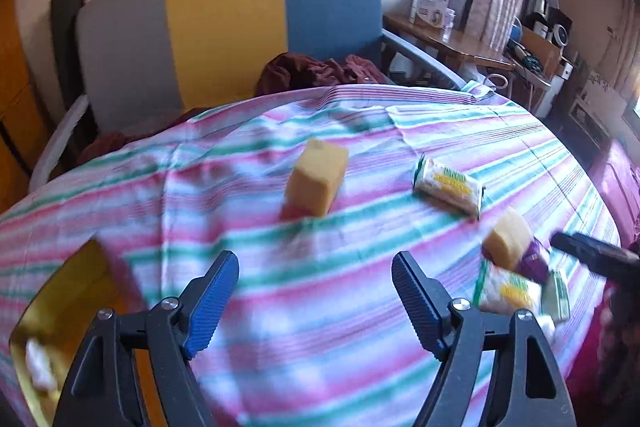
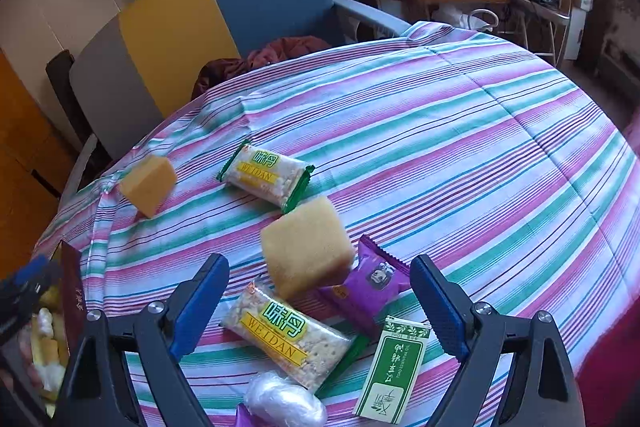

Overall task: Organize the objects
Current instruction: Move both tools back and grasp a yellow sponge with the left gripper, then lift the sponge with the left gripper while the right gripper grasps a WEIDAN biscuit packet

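1. Right gripper (image 2: 320,303) hanging agape, empty — hovering over near cracker packet (image 2: 292,341), whose long axis is running 10-to-4 o'clock on striped cloth (image 2: 460,155).
2. Left gripper (image 1: 316,299) gaping wide, gripping nothing — yellow sponge (image 1: 316,183) sitting at 12 o'clock.

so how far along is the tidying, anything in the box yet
Done: a few small items already lie in the box at the table's left edge. In hand: nothing; the left gripper and right gripper are both open and empty. Left: two sponges, two cracker packs, the purple packet, the green box and a clear wrapped item are loose on the striped cloth.
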### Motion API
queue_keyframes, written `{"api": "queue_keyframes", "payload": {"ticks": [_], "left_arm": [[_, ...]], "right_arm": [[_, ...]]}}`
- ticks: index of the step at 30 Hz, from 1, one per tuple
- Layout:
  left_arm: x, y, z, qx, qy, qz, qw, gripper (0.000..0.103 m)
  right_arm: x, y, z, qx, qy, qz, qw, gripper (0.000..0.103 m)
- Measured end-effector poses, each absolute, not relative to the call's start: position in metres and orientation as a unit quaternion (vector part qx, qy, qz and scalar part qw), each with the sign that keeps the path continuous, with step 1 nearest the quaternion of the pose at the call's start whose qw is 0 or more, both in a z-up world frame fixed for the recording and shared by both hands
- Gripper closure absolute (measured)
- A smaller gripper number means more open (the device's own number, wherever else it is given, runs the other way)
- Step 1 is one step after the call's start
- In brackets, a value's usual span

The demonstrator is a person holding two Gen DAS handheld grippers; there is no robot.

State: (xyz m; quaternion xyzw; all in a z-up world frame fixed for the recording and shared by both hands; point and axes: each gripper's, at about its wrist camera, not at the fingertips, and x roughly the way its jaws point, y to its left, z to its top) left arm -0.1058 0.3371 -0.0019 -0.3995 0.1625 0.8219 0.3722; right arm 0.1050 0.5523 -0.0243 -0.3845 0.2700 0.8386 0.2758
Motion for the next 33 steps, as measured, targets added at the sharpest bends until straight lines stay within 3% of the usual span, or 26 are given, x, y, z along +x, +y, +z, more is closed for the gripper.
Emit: {"api": "queue_keyframes", "payload": {"ticks": [17,18,21,33], "left_arm": [[-0.174,0.442,-0.055,-0.407,0.265,0.797,0.359,0.020],[-0.177,0.447,-0.060,-0.410,0.272,0.795,0.355,0.022],[-0.180,0.455,-0.077,-0.428,0.288,0.784,0.345,0.055],[-0.093,0.365,-0.046,-0.438,0.168,0.801,0.372,0.058]], "right_arm": [[0.102,0.557,-0.032,-0.398,0.298,0.833,0.243,0.010],[0.102,0.557,-0.032,-0.398,0.298,0.832,0.244,0.010],[0.102,0.557,-0.032,-0.399,0.298,0.831,0.246,0.010],[0.101,0.555,-0.031,-0.404,0.284,0.831,0.256,0.010]]}}
